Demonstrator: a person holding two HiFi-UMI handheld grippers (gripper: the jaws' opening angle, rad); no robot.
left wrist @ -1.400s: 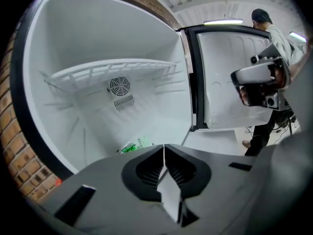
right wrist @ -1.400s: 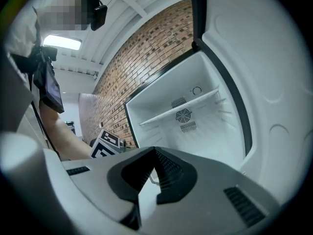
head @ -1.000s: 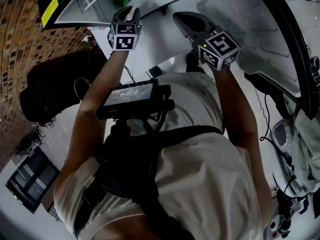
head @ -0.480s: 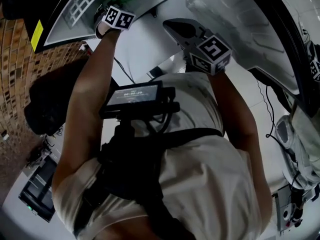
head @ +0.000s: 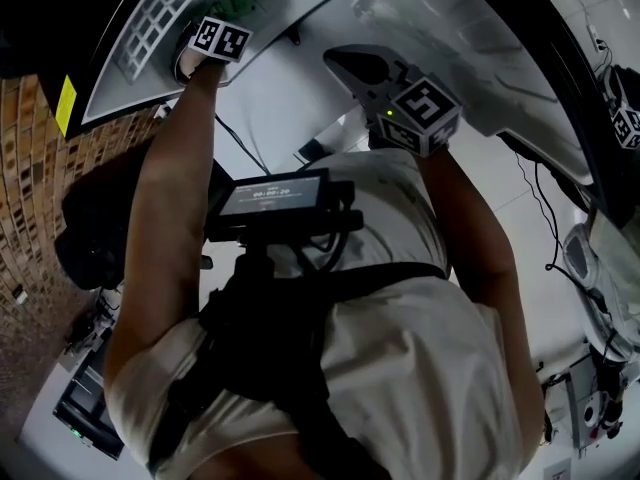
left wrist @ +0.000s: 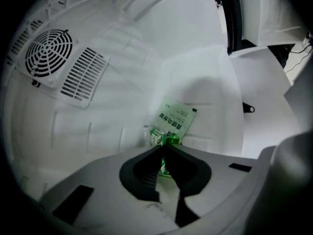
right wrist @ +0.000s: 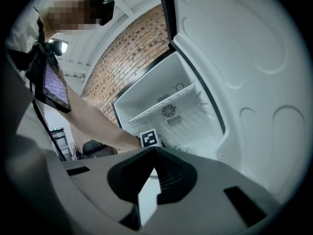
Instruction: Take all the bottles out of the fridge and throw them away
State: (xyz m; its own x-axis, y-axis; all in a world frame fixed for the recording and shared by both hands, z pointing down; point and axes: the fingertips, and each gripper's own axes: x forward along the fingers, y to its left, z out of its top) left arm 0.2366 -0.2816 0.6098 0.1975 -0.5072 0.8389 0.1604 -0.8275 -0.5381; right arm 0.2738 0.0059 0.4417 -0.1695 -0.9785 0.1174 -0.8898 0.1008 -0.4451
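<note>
light: bright white fridge [left wrist: 146,58] walls | edges: dark fisheye vignette | foreground: shadowed, soft

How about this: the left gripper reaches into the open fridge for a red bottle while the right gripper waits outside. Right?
Not quite: it is a green bottle, not a red one. The left gripper view shows the left gripper inside the fridge, its jaws closing with the green bottle between them. The right gripper does wait outside.
</note>
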